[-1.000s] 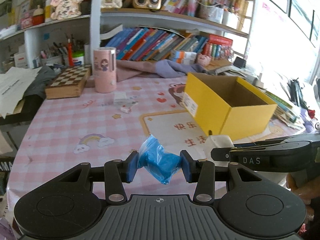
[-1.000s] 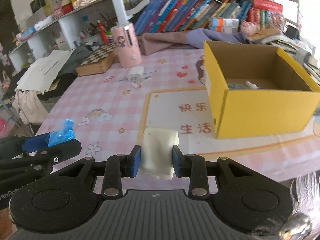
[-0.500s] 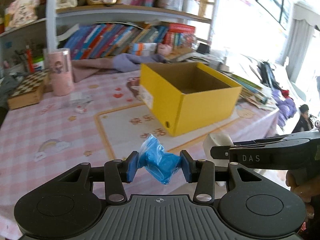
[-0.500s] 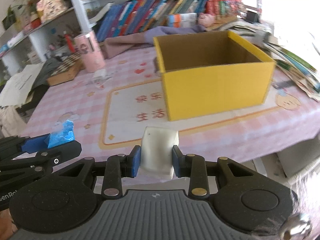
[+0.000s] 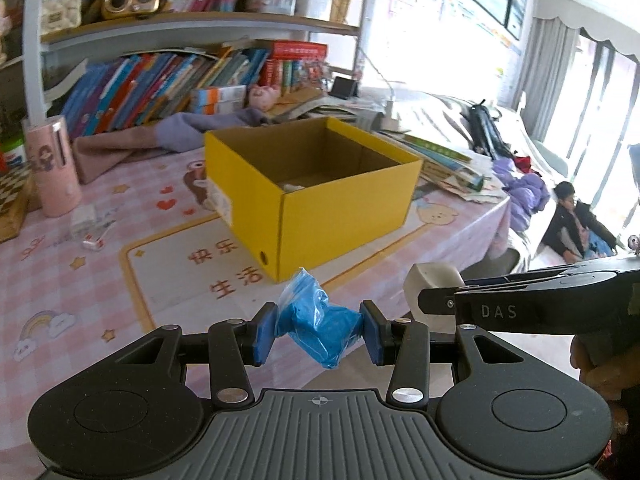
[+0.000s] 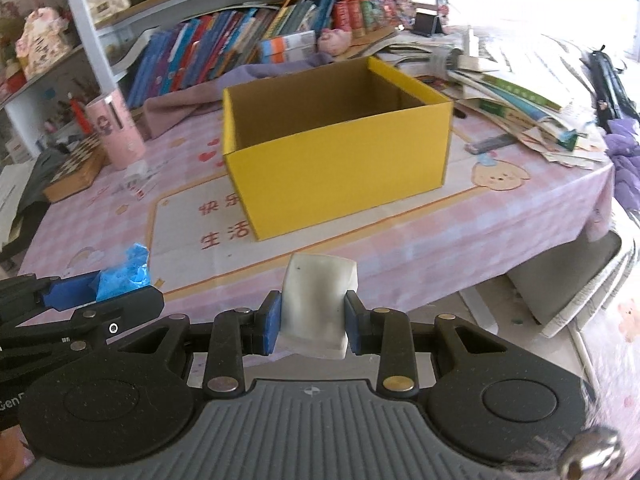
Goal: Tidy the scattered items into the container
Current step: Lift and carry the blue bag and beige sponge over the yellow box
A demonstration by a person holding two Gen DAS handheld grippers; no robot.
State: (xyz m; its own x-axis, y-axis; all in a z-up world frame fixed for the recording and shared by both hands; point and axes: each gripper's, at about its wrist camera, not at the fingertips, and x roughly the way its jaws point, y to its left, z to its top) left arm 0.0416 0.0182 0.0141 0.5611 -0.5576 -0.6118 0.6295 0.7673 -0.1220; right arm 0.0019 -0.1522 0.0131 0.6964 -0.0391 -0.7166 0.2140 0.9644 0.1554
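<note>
My left gripper [image 5: 318, 330] is shut on a crumpled blue plastic bag [image 5: 316, 326], held in the air near the table's front edge. Beside it on the right, my right gripper [image 6: 311, 322] is shut on a white soft block [image 6: 316, 304]; the same block [image 5: 430, 286] shows in the left wrist view. The open yellow cardboard box [image 5: 320, 200] [image 6: 340, 168] stands on the pink tablecloth ahead of both grippers, with a pale item partly visible inside it. The blue bag [image 6: 124, 274] also appears at the left of the right wrist view.
A pink cup [image 5: 52, 172], a chessboard box [image 6: 76, 168] and small white packets [image 5: 90, 226] sit at the left rear. Purple cloth and book rows line the back. Loose books [image 6: 520, 108] lie right of the box. A person [image 5: 574, 220] sits beyond the table's right edge.
Both grippers have swung to the right with their loads, so the yellow box has shifted from the right side of each view toward the middle. The grips are unchanged.
</note>
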